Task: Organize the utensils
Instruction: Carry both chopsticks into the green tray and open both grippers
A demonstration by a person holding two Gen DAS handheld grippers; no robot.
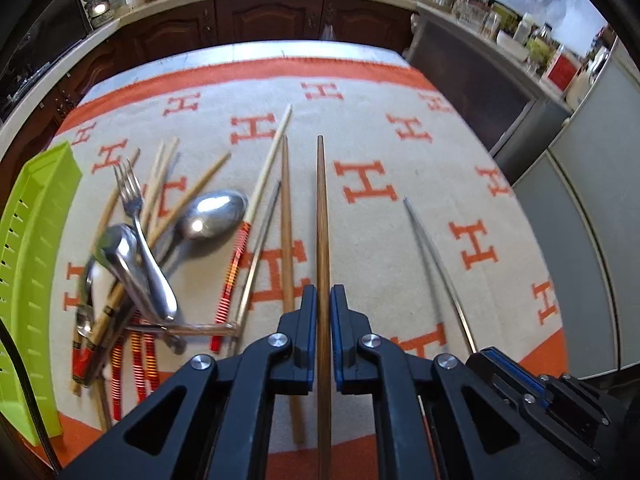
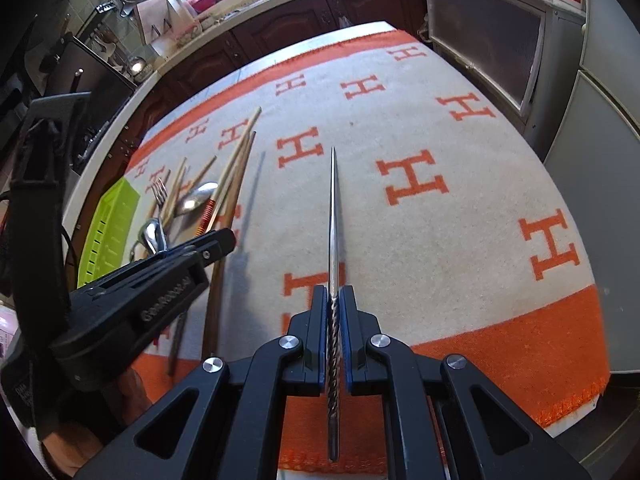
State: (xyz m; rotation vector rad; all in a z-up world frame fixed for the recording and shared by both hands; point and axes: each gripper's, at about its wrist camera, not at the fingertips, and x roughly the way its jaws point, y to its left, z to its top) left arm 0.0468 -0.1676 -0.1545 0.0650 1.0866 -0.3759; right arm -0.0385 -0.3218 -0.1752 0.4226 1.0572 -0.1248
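My left gripper (image 1: 324, 294) is shut on a brown wooden chopstick (image 1: 322, 216) that points away over the cloth. A matching wooden chopstick (image 1: 287, 220) lies just left of it. My right gripper (image 2: 334, 294) is shut on a metal chopstick (image 2: 333, 216) with a twisted handle; it also shows in the left wrist view (image 1: 436, 256). A pile of utensils lies to the left: a fork (image 1: 130, 192), a large spoon (image 1: 212, 214), a second spoon (image 1: 120, 252) and several wooden and red-striped chopsticks (image 1: 234, 272). The left gripper (image 2: 224, 240) shows in the right wrist view.
A green slotted tray (image 1: 28, 264) stands at the table's left edge and shows in the right wrist view (image 2: 110, 220). A beige cloth (image 1: 400, 216) with orange H marks covers the table. Dark cabinets (image 1: 264, 20) and a cluttered counter lie beyond; grey cabinets (image 1: 580, 208) stand right.
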